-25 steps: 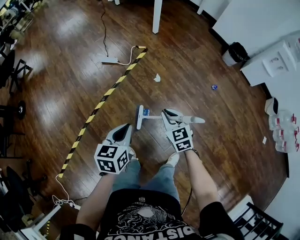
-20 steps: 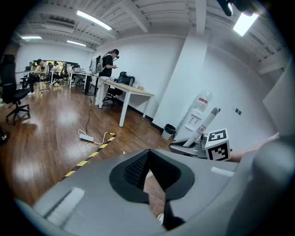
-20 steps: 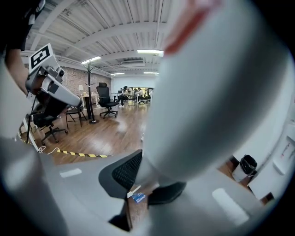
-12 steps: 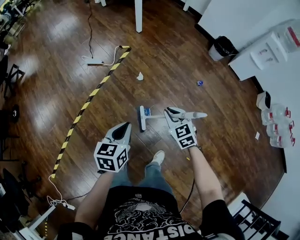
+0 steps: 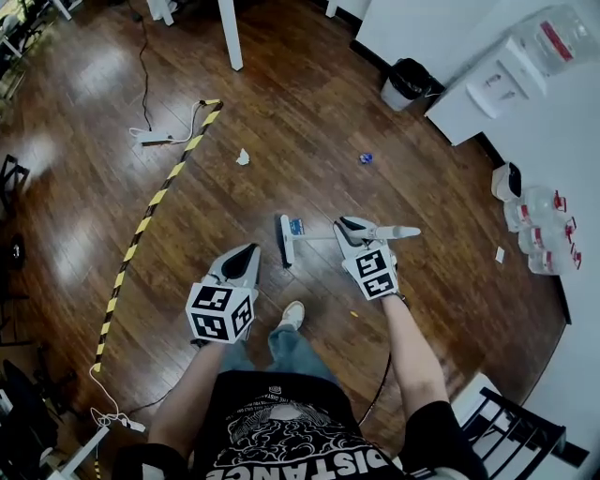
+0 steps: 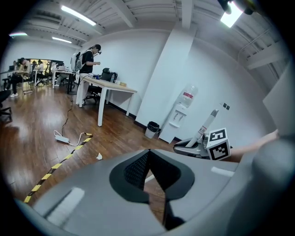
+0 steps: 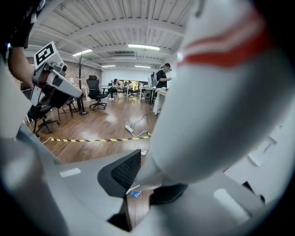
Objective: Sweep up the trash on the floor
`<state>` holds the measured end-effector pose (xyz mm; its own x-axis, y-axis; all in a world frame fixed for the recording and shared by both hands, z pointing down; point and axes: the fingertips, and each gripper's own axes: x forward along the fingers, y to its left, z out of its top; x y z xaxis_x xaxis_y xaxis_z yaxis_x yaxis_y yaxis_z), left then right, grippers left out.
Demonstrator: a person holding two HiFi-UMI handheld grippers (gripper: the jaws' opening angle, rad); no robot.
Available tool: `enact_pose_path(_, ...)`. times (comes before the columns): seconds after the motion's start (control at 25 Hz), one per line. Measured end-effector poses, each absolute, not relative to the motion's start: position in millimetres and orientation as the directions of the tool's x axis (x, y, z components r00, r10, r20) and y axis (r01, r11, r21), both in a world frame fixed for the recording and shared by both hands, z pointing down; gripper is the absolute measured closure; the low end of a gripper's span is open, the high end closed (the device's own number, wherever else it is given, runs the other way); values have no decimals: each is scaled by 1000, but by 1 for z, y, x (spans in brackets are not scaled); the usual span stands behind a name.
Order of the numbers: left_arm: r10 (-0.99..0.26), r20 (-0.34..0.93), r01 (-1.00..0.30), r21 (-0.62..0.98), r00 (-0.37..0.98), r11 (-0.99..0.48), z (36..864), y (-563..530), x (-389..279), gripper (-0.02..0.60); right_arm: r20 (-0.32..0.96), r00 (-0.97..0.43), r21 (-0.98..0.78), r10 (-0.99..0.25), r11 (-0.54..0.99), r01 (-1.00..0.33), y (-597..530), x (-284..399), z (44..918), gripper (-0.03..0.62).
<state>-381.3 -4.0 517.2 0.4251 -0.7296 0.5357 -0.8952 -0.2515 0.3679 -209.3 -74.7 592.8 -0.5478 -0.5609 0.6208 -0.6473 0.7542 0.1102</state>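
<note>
Over the floor (image 5: 281, 112), the right gripper (image 5: 349, 228) clamps the broom (image 5: 284, 241) handle; the left gripper (image 5: 247, 253) has jaws together, empty.

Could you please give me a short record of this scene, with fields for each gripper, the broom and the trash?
left gripper: shut, holding nothing
right gripper: shut on the broom handle
broom: head down by the wooden floor
trash: white paper scrap and blue scrap, both beyond the broom head
bin: black, by the white wall
</note>
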Motion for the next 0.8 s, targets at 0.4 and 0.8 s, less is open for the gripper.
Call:
enact_pose_path(0.4,-700,517,-867,365,493,-340,508,-18,-308,577,655,-428,154,-622,665,-731,-69,-97,589,542)
enact_pose_path(0.8,-709,507,-869,338,491,-361,493,-20,-288,577,698,-314,224,-643,613,-758,-70,-33,585,537)
